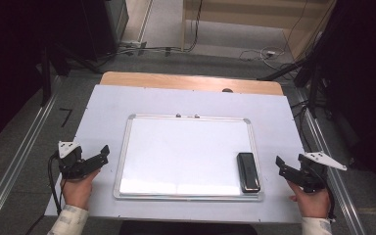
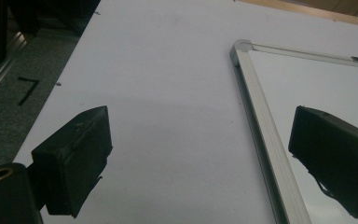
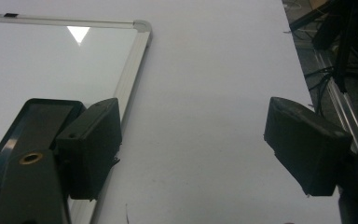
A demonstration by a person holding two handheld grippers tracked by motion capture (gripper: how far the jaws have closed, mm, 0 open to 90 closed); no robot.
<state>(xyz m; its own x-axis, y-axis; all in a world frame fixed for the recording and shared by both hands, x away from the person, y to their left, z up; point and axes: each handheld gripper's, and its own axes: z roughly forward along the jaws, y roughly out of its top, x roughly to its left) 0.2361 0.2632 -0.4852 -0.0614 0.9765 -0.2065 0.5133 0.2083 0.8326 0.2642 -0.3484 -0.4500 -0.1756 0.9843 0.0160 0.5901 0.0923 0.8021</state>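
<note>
White-covered tabletop [image 1: 186,100] carries a silver-framed whiteboard [image 1: 186,152] between both tools; its black rectangular eraser [image 1: 248,171] lies just beside the released right tool [image 1: 283,169]; left tool [image 1: 100,155] released, empty.

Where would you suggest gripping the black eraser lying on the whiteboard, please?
Probably across the eraser's narrow width, near mid-length, coming from above with the right gripper, which is closest. It lies flat on the whiteboard along the right frame edge, long sides exposed.
</note>
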